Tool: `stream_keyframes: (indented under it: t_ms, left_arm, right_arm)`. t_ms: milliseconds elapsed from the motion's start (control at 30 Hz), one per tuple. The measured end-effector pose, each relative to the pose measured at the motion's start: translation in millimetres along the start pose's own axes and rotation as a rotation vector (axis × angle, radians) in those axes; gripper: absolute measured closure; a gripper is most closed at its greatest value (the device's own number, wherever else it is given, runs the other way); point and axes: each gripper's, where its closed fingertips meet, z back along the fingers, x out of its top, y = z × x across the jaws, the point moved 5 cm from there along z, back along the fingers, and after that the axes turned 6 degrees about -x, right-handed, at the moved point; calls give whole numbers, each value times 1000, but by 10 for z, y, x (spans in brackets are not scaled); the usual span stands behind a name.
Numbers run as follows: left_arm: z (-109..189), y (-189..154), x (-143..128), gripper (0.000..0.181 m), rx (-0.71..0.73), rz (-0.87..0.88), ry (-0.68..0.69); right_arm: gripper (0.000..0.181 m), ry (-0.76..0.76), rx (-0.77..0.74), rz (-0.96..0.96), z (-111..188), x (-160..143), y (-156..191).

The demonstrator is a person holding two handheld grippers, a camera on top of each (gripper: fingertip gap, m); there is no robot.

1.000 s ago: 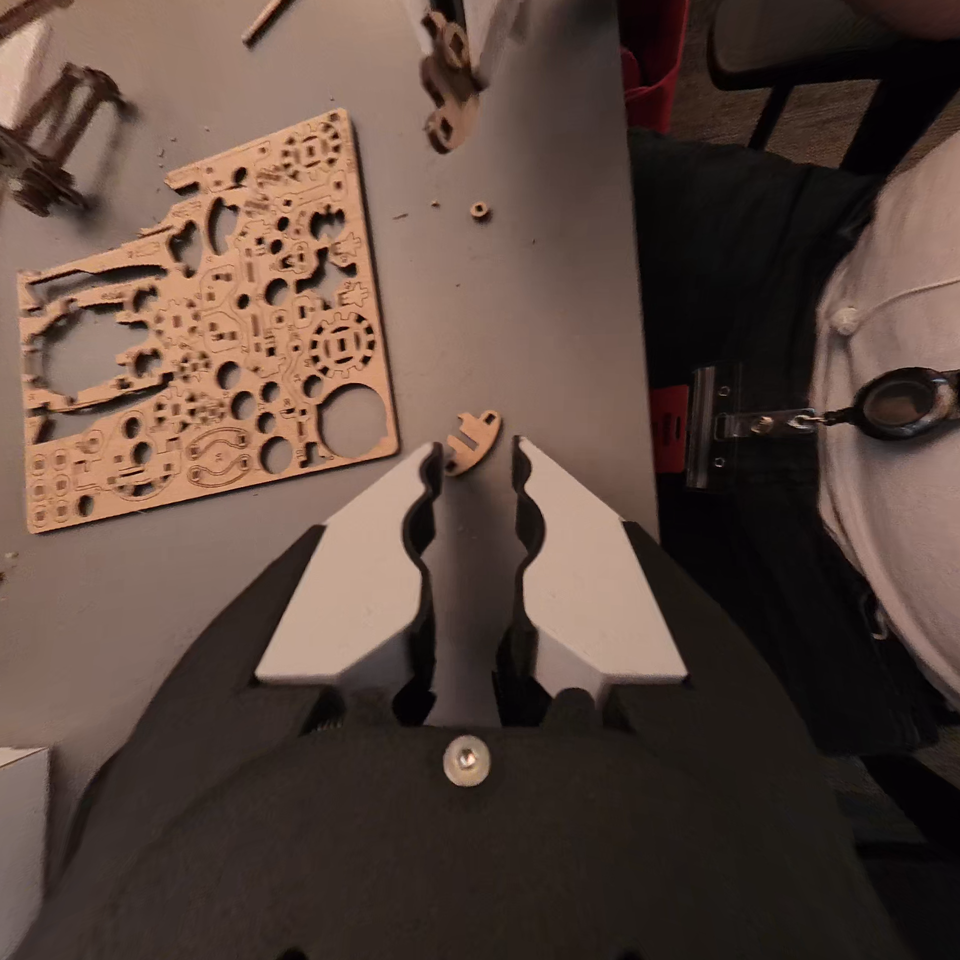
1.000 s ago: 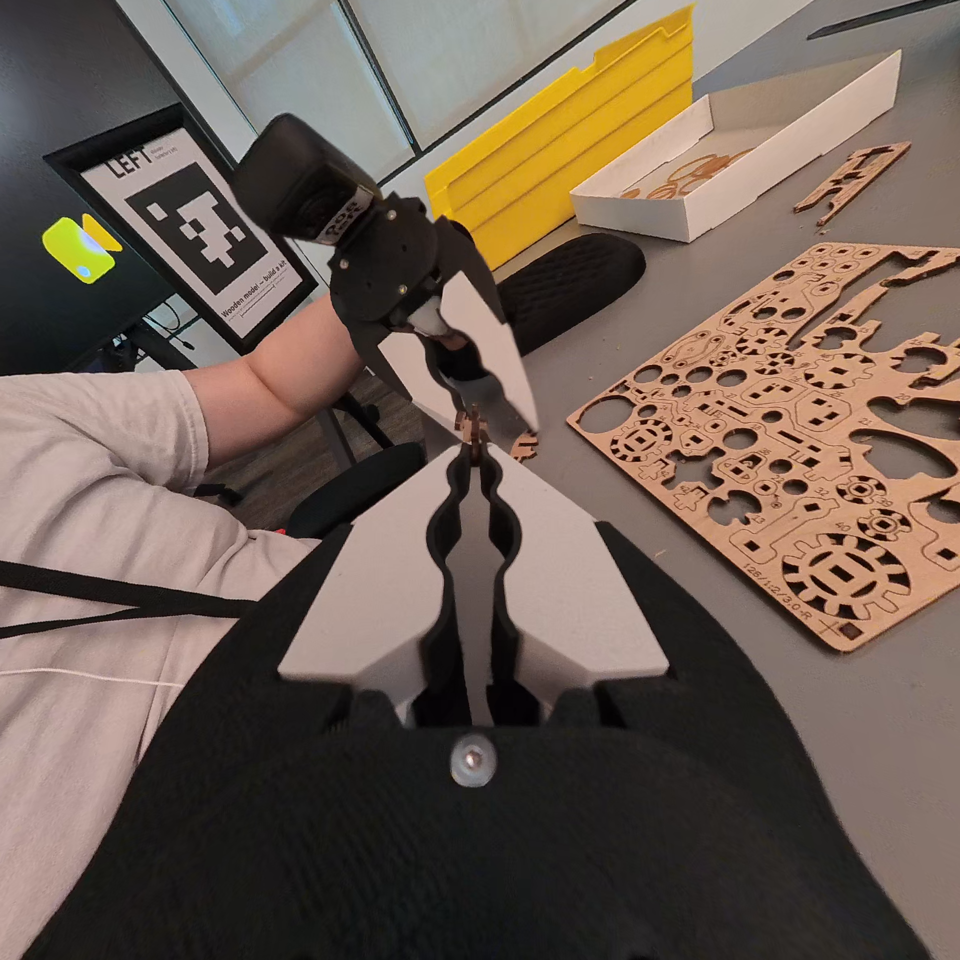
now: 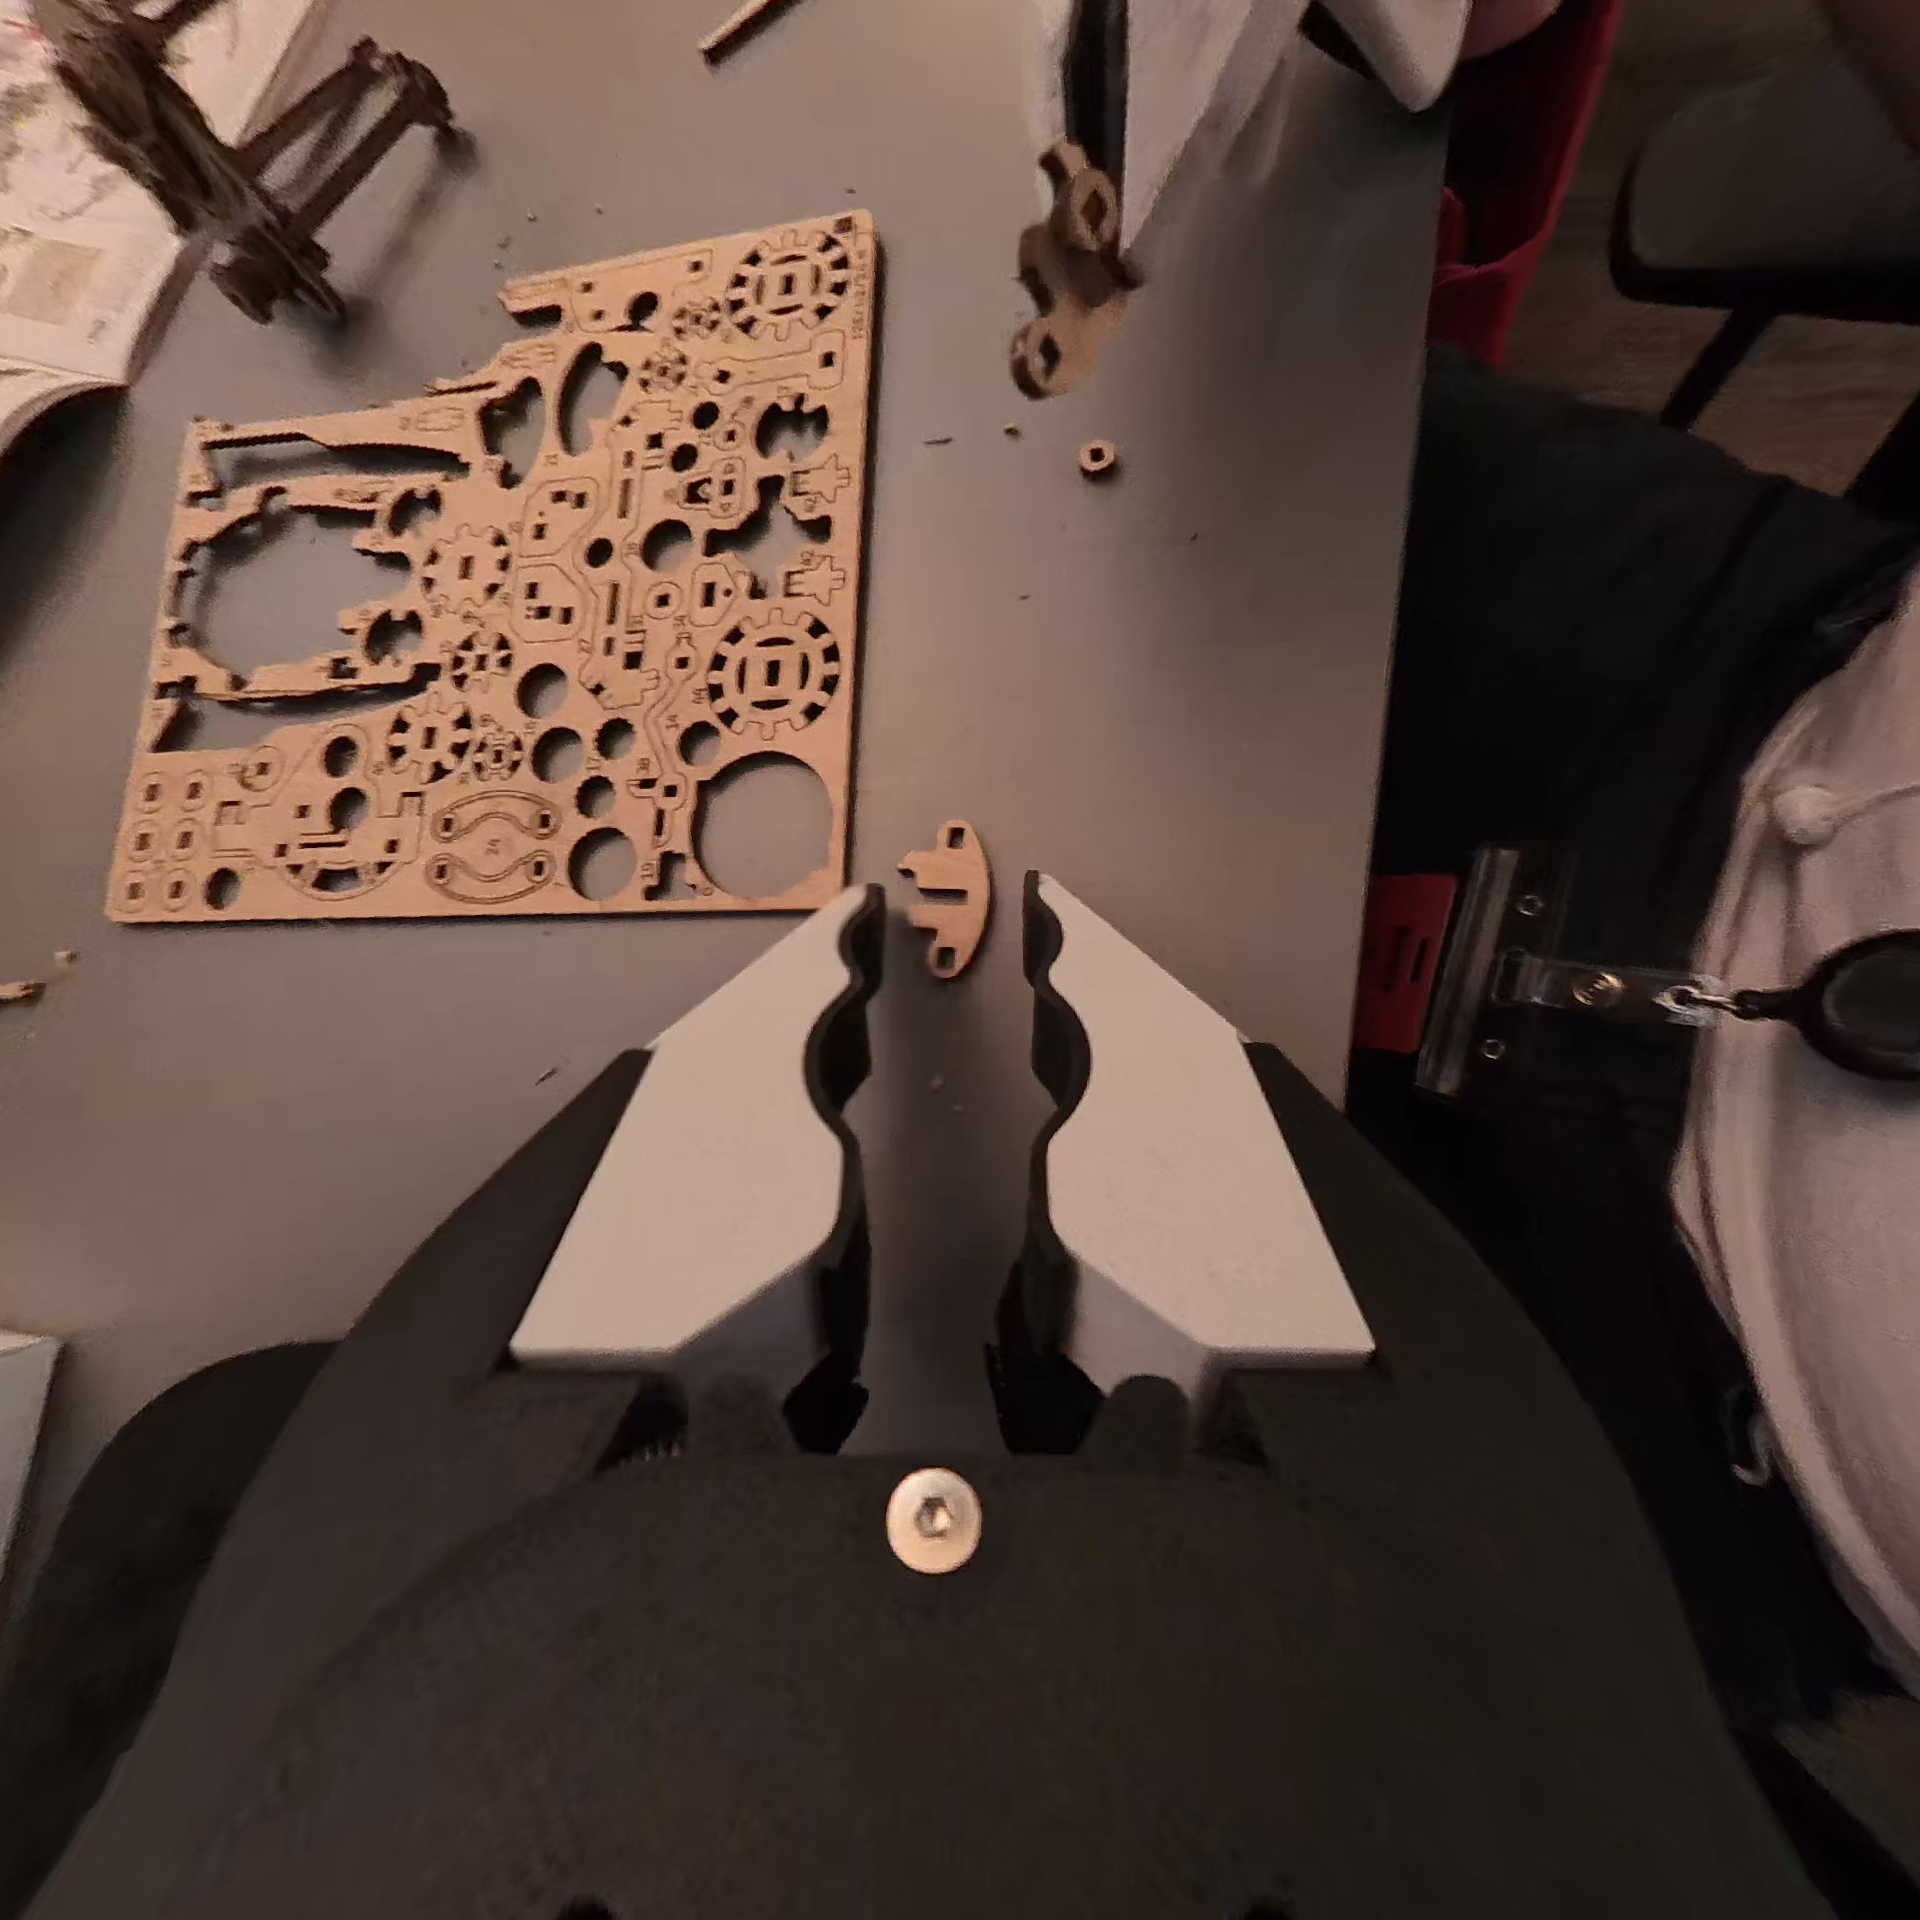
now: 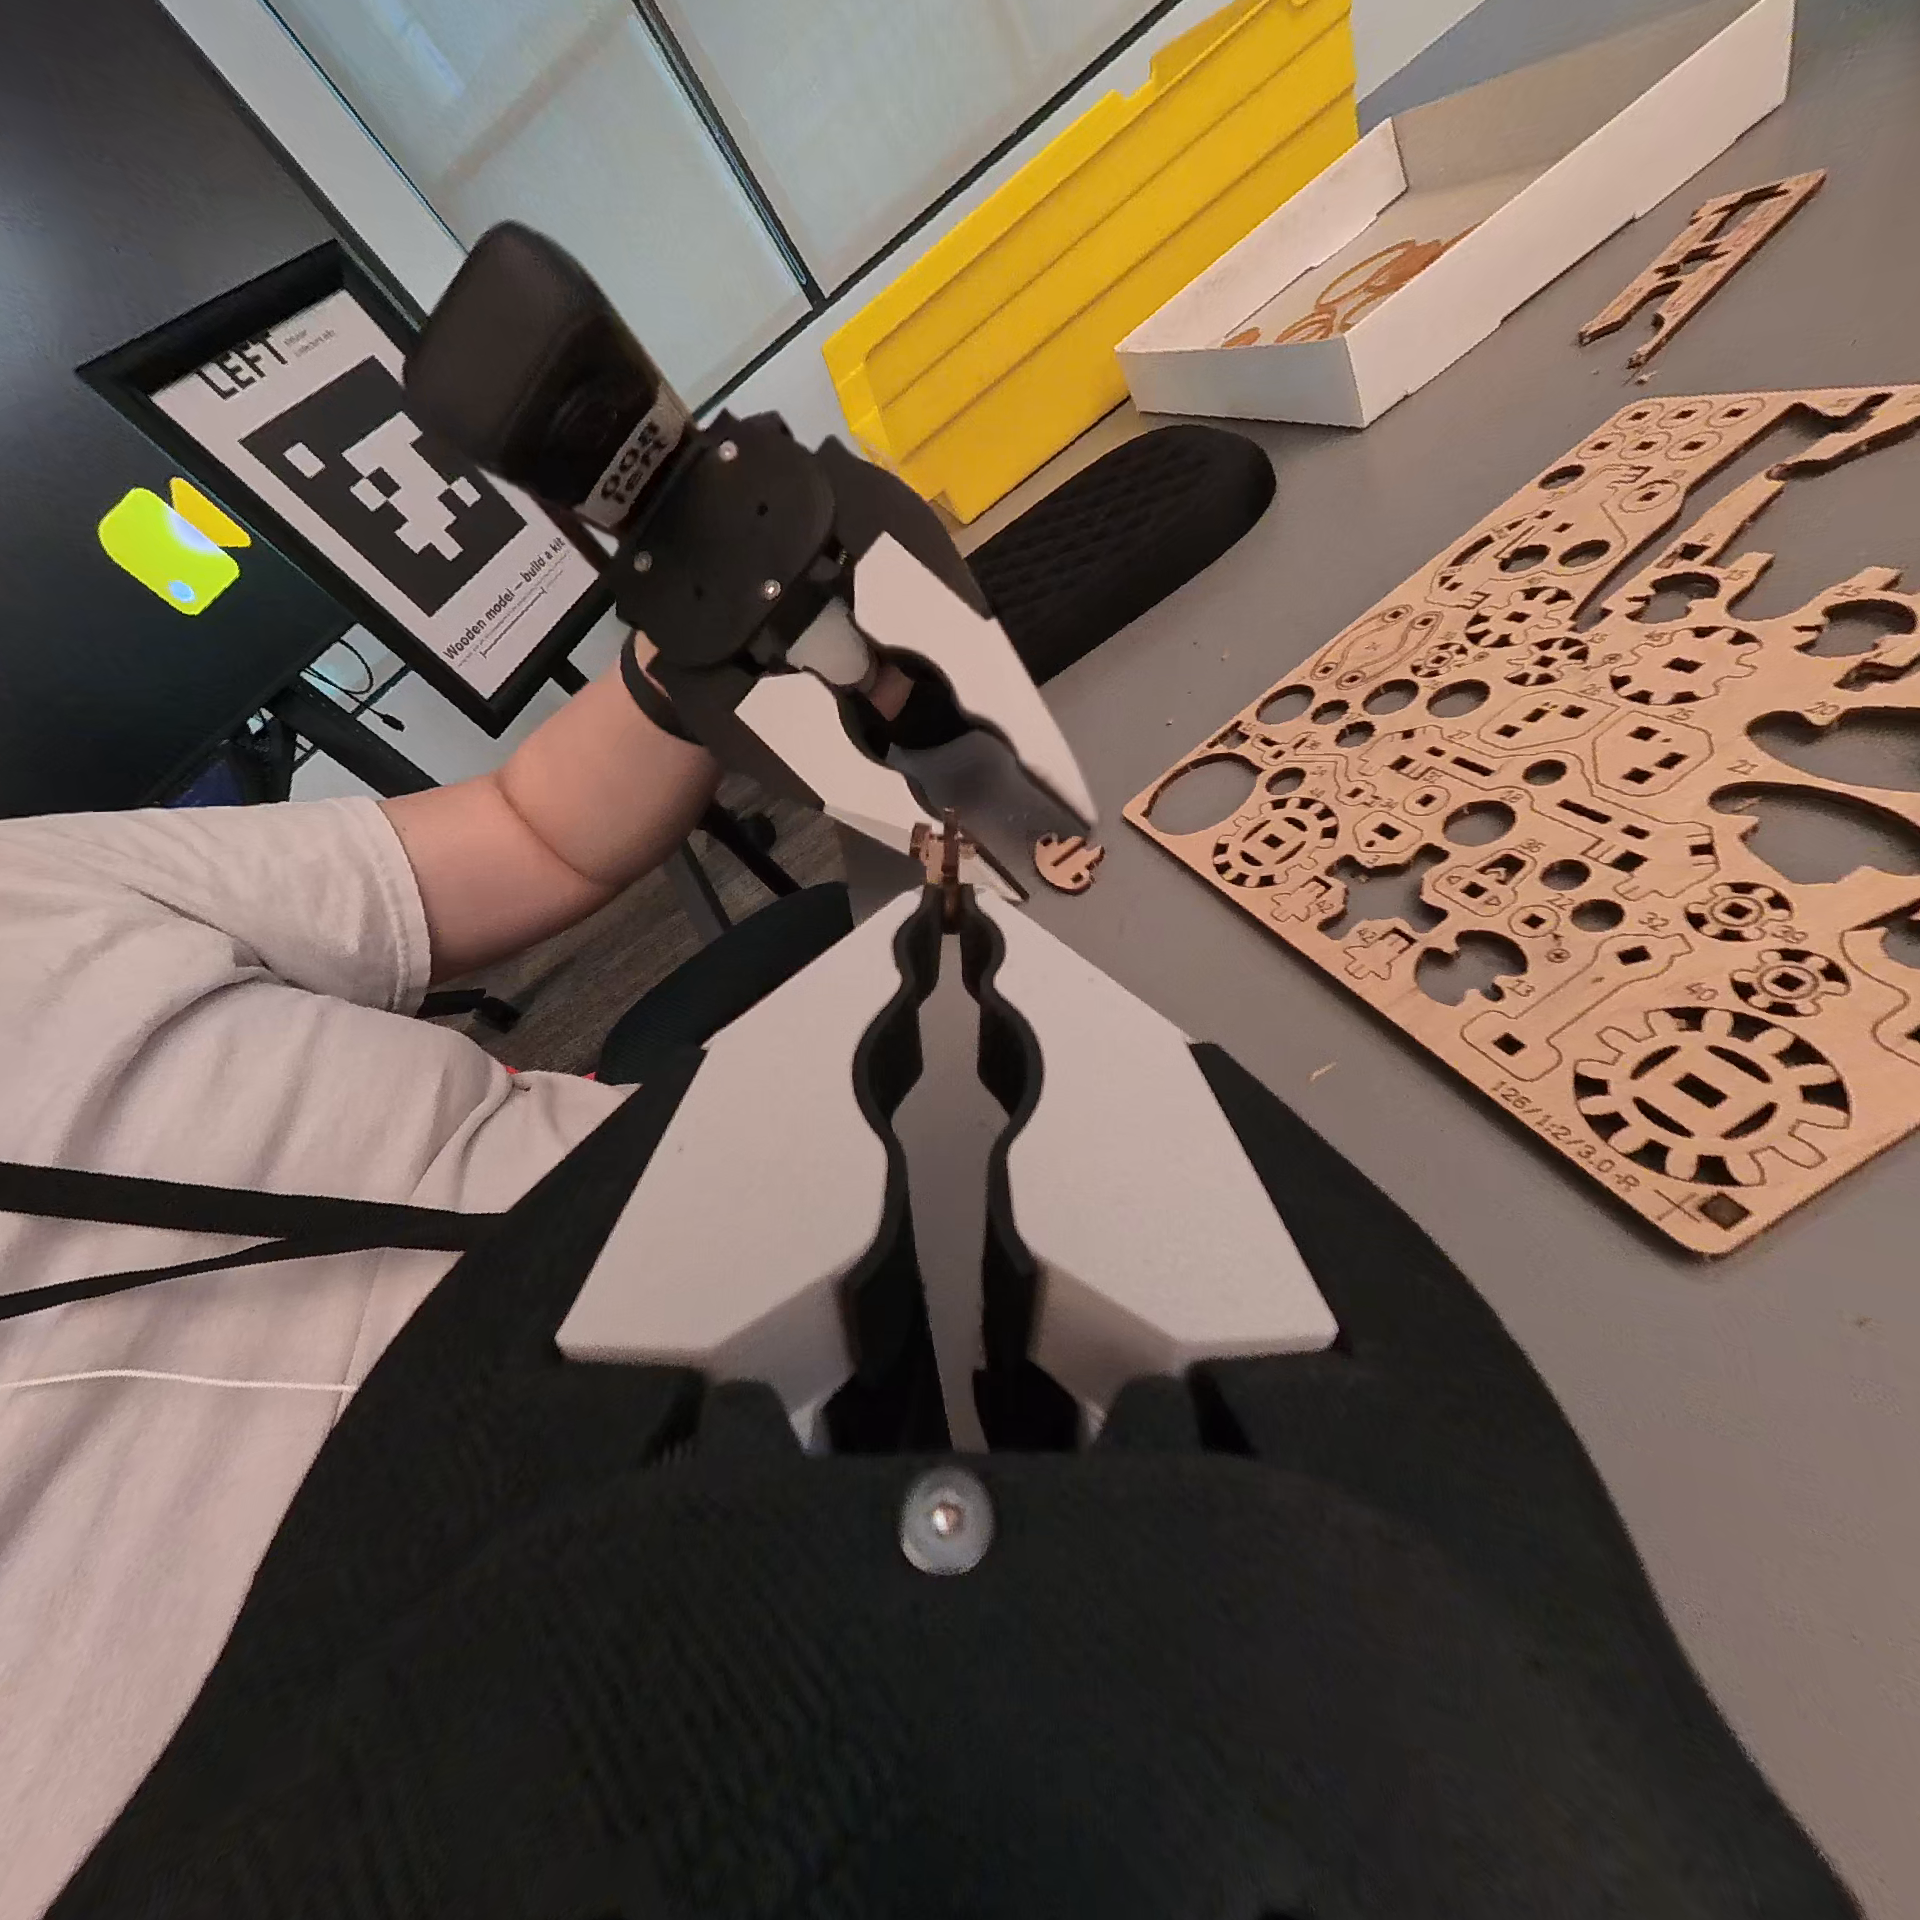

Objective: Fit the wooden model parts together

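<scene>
Hovering over the grey table [image 3: 1143, 675], your left gripper [image 3: 951, 899] has its jaws spread either side of a small half-round wooden piece [image 3: 948, 899] lying flat just beside the laser-cut plywood sheet [image 3: 499, 623]. Your right gripper [image 4: 945, 904] pinches a slotted wooden part [image 4: 941, 854] at its tips, above the table edge.

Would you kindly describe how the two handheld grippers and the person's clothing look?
Each gripper, left gripper and right gripper, has a black textured body, a silver screw, and two pale grey wedge fingers with wavy black pads. The person wears a light short-sleeved shirt and a black lanyard.
</scene>
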Motion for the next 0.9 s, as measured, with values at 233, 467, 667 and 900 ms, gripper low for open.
stream_keyframes:
  t_ms: [233,467,667,900]
  left_arm:
    - [-16,77,1,159,-89,113,21]
    - [-22,44,15,166,-58,50,38]
    - [32,24,-6,166,28,-13,47]
    - [186,158,200,166,67,-47,-68]
  right_arm:
    - [181,4,-1,-2,9,-12,-13]
    - [181,4,3,-2,26,-10,-9]
    - [181,-18,4,-14,93,14,-38]
    - [181,-31,15,-64,112,76,-173]
